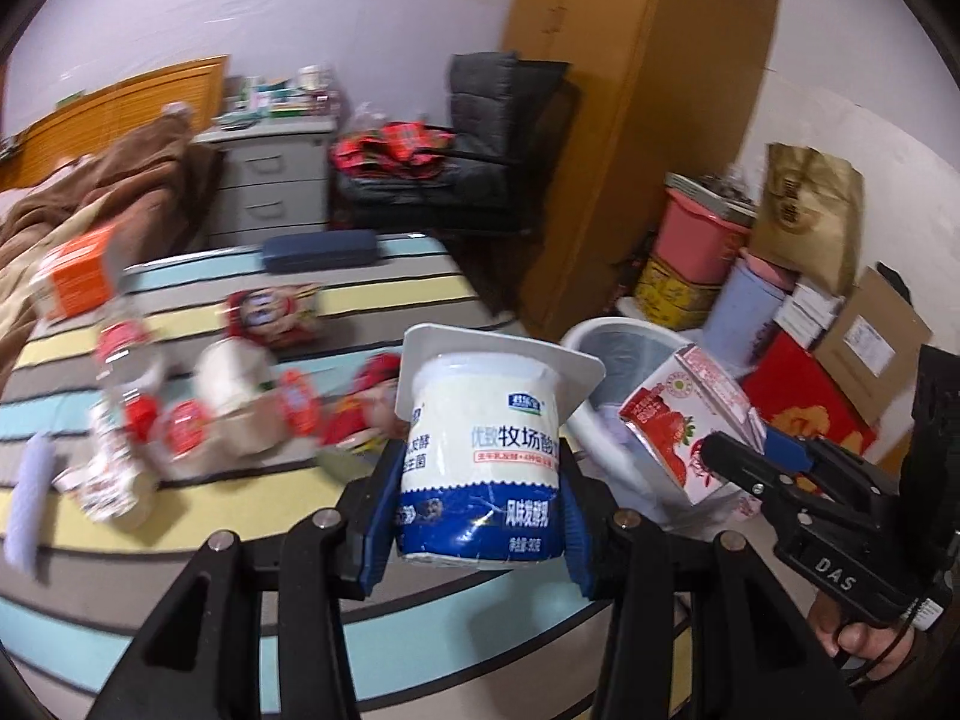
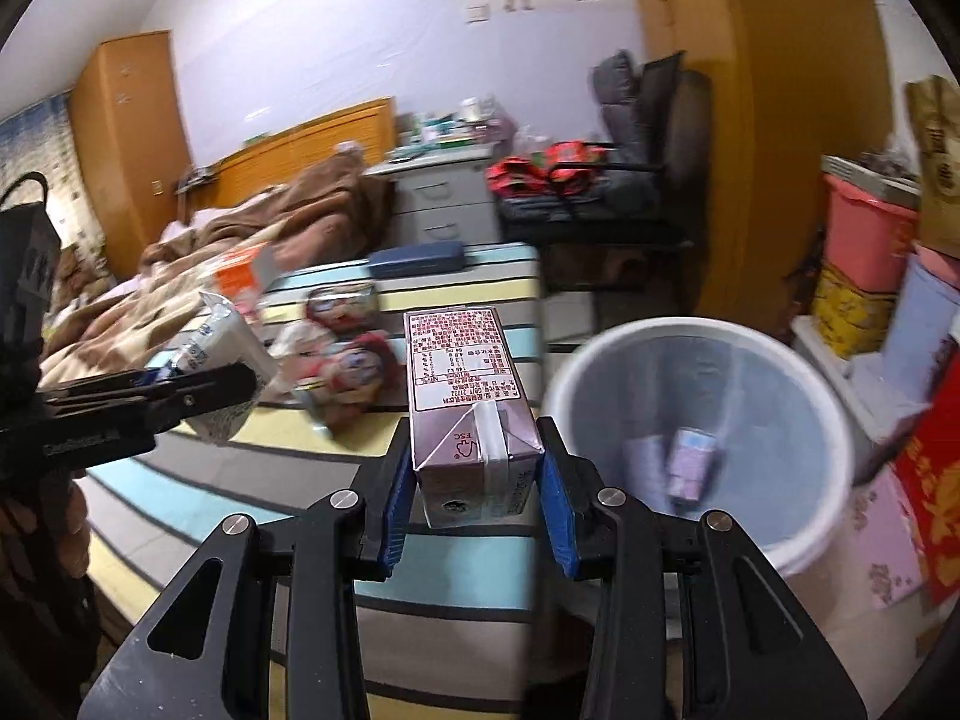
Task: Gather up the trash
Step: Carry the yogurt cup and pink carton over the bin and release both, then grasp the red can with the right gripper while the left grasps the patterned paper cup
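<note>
The left tongs [image 1: 480, 498] squeeze a yogurt cup [image 1: 486, 450]; the right tongs [image 2: 477, 474] squeeze a milk carton [image 2: 465, 396], maybe strawberry, near the white bin [image 2: 804, 360].

I see a pale lilac wall [image 2: 336, 30] across the top, an orange wooden wardrobe [image 2: 126, 138] at upper left, a grey drawer cabinet [image 2: 447, 204] at centre, and a dark upholstered armchair [image 2: 642, 138] right of centre.
</note>
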Demonstrator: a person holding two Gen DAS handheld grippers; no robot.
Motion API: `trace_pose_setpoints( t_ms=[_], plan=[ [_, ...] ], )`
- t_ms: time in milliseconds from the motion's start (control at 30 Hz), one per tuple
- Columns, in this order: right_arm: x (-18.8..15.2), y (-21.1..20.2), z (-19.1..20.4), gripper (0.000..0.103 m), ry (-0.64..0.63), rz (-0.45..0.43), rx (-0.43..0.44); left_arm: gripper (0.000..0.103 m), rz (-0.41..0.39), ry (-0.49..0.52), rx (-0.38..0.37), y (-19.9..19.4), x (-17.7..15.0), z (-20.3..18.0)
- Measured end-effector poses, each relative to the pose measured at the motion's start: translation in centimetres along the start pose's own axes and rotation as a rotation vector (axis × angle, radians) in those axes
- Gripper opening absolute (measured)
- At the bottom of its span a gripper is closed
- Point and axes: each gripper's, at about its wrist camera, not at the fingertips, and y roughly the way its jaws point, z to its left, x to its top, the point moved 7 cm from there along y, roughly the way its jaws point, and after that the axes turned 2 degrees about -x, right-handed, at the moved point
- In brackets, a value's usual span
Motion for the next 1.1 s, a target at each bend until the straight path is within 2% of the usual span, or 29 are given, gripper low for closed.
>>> trace_pose_setpoints(
  t_ms=[200,400,733,767,833,867,1033,1067,1100],
  plan=[
    [0.3,-0.1,-4.8,0.039,0.054,0.002,-0.104,0.048,0.051,0.069,-0.104,3.9,1.1,-5.7],
    [-0.3,1.3,-9.1,0.039,0.104,0.054,-0.188,0.048,0.108,0.129,-0.132,8.0,1.3,-9.8],
    [-1.8,3.5,-12.7,0.039,0.137,0.141,-0.232,0.049,0.19,0.175,-0.148,12.9,0.5,-13.1],
    [-2.0,3.7,-12.8,0.039,0.135,0.151,-0.238,0.05,0.192,0.173,-0.151,13.0,0.4,-13.3],
    [-2.1,4.0,-13.0,0.039,0.129,0.165,-0.232,0.072,0.183,0.169,-0.161,13.2,0.5,-13.4],
    [-2.1,4.2,-13.1,0.039,0.129,0.171,-0.225,0.075,0.18,0.164,-0.155,13.3,0.6,-13.4],
    [-2.5,4.5,-13.1,0.042,0.13,0.187,-0.229,0.076,0.166,0.142,-0.139,12.8,0.8,-12.2],
    [-2.5,4.4,-13.1,0.046,0.133,0.187,-0.234,0.076,0.161,0.14,-0.135,12.5,0.8,-11.9],
    [-2.4,4.3,-13.0,0.056,0.134,0.184,-0.231,0.076,0.158,0.133,-0.13,12.3,0.8,-11.5]
  ],
)
